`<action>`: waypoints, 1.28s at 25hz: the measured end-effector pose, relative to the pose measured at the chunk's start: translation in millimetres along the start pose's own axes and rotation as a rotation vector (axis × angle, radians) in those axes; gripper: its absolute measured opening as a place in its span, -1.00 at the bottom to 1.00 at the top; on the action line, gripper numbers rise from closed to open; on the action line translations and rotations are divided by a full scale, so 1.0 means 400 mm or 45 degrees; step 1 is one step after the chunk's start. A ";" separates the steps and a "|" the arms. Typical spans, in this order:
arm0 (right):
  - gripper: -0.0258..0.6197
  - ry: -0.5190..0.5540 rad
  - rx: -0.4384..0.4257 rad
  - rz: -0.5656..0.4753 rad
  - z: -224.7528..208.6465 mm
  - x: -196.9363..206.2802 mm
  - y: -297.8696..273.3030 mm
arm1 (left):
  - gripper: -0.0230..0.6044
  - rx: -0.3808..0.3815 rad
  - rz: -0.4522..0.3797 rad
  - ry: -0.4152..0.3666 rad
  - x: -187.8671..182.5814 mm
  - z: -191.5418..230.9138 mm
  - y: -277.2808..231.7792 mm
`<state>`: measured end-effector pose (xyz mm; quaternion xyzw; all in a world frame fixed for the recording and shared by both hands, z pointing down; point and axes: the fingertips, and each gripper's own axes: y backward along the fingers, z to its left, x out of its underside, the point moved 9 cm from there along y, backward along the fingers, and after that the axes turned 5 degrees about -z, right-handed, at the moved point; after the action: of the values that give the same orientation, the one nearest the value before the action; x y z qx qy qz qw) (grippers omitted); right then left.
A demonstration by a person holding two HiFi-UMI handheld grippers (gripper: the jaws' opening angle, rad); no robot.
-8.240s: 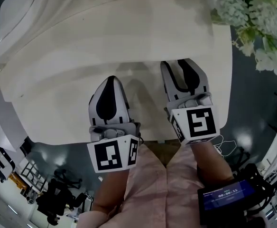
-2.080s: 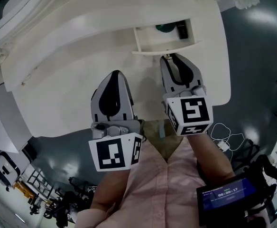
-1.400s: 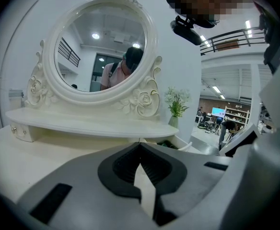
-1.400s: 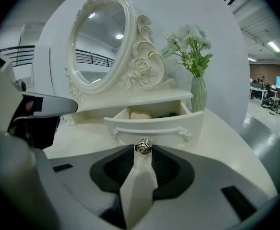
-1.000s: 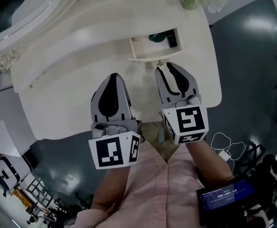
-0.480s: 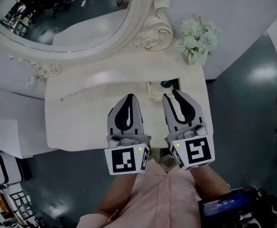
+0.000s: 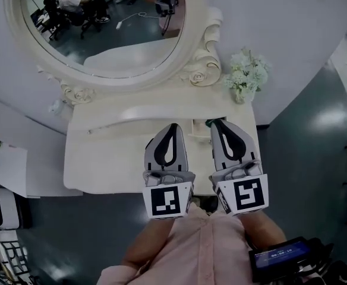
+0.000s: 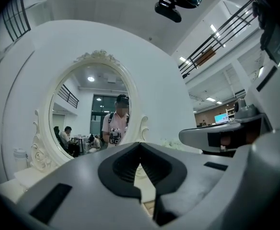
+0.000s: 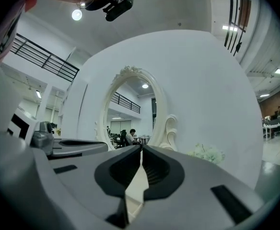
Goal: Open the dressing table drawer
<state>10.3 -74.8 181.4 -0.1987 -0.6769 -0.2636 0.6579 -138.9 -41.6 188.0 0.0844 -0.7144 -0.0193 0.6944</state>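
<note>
Careful: with your left gripper (image 7: 173,126) closed empty and right gripper (image 7: 218,122) just closed on nothing, dropping either could knock the mid-frame drawer (image 7: 199,126) back in.

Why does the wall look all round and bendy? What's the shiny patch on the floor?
Left and right gripper views: the wide-angle lens bulges the wall behind the mirror and blackens the corners. Head view: pale glare on the glossy floor, right side.

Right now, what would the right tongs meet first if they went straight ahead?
Probably the oval mirror, low by its carved frame, though depth is unclear. The right tongs have just been closing, with nothing between them.
</note>
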 end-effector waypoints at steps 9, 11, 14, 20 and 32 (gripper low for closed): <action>-0.86 0.021 -0.014 -0.027 0.005 -0.007 0.004 | -0.86 0.004 -0.011 -0.029 -0.005 -0.004 0.002; -0.86 0.023 -0.019 -0.028 0.007 -0.007 0.004 | -0.86 0.006 -0.010 -0.030 -0.005 -0.003 0.001; -0.86 0.019 -0.022 -0.028 0.010 -0.005 0.003 | -0.86 0.006 -0.010 -0.028 -0.005 -0.001 0.000; -0.86 0.020 -0.012 -0.023 0.011 -0.005 -0.003 | -0.86 0.009 -0.002 -0.022 -0.004 0.005 -0.004; -0.86 0.025 -0.001 -0.017 0.012 -0.008 -0.008 | -0.86 0.024 0.014 -0.009 -0.001 0.006 -0.013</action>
<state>4.7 -74.2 178.0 -0.1918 -0.6715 -0.2704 0.6627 -140.7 -46.7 186.7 0.0870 -0.7175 -0.0090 0.6911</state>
